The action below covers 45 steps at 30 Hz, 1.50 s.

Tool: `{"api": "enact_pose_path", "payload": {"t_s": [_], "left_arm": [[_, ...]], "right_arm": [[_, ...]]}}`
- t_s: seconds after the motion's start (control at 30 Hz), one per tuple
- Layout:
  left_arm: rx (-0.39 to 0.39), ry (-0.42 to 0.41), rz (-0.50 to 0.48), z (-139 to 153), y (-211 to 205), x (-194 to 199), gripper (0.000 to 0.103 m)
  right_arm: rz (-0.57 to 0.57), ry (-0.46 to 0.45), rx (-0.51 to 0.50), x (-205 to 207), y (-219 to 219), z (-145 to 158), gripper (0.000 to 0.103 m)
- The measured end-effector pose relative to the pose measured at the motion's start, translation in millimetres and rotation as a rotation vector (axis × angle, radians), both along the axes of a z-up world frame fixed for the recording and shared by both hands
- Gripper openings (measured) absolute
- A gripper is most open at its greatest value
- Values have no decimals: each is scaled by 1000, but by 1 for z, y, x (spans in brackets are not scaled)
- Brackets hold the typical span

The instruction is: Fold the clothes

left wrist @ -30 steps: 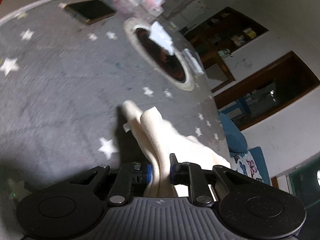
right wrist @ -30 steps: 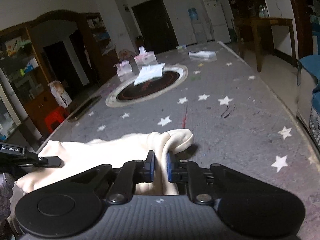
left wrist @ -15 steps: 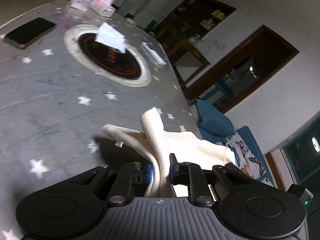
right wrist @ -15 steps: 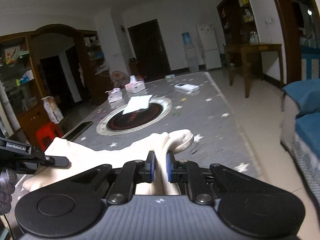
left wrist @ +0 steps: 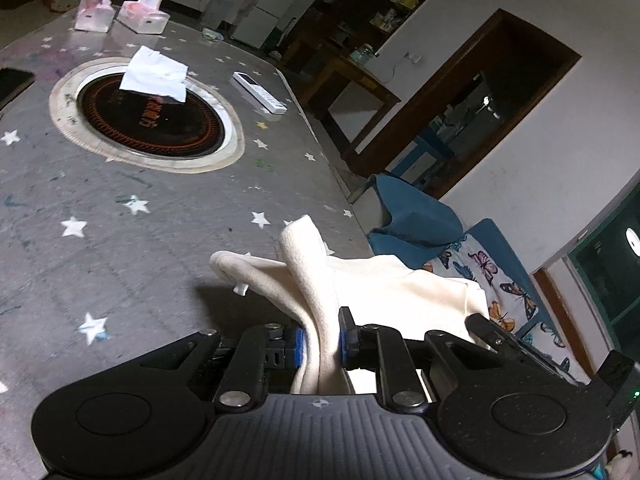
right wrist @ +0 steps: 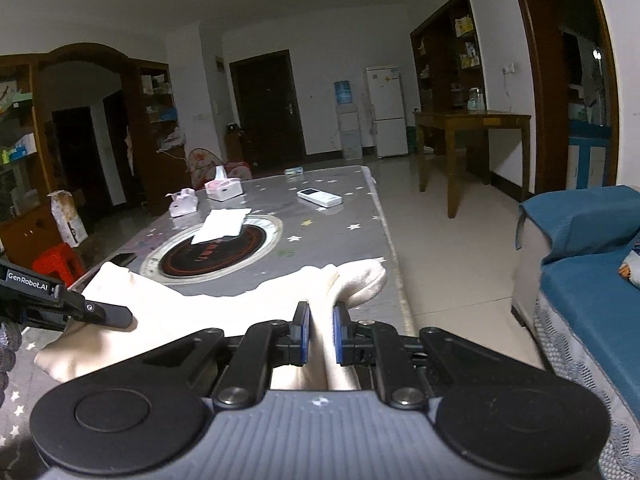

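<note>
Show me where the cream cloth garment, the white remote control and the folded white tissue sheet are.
cream cloth garment [left wrist: 384,280], left wrist view, flat middle panel
white remote control [right wrist: 319,197], right wrist view, top face
folded white tissue sheet [left wrist: 154,75], left wrist view, centre

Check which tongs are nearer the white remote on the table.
Right, judging loosely. Both tongs grip the cream garment at the near end; the right tongs sit by the edge nearest the remote, the left tongs farther across.

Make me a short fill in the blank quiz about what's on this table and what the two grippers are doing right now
1. Both the left gripper and the right gripper are shut on the ____ cloth.
2. A white tissue lies on the round ____ cooktop.
3. The gray table is printed with white ____.

Missing words: cream; black; stars
</note>
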State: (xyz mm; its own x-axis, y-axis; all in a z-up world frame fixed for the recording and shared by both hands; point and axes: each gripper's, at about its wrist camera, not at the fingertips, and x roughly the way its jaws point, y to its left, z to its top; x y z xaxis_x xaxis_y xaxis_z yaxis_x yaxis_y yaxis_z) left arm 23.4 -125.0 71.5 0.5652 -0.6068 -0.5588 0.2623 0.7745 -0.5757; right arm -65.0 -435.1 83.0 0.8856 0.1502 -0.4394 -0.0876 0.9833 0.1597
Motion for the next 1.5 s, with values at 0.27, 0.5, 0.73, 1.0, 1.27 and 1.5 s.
{"api": "enact_pose_path", "payload": {"t_s": [0.27, 0.5, 0.73, 1.0, 1.27, 1.5], "left_arm": [[49, 0, 1, -3, -19, 4, 17], [92, -8, 7, -4, -29, 5, 17], [137, -18, 14, -4, -37, 7, 17], [161, -9, 22, -8, -39, 13, 18], [188, 0, 28, -14, -40, 19, 18], [207, 4, 27, -17, -42, 22, 18]], "right_arm": [[-5, -6, -21, 2, -10, -3, 10], [3, -4, -29, 5, -13, -6, 10], [18, 0, -38, 10, -13, -8, 10], [25, 16, -44, 18, -15, -11, 10], [26, 36, -37, 25, -13, -19, 10], [23, 47, -34, 29, -14, -25, 10]]}}
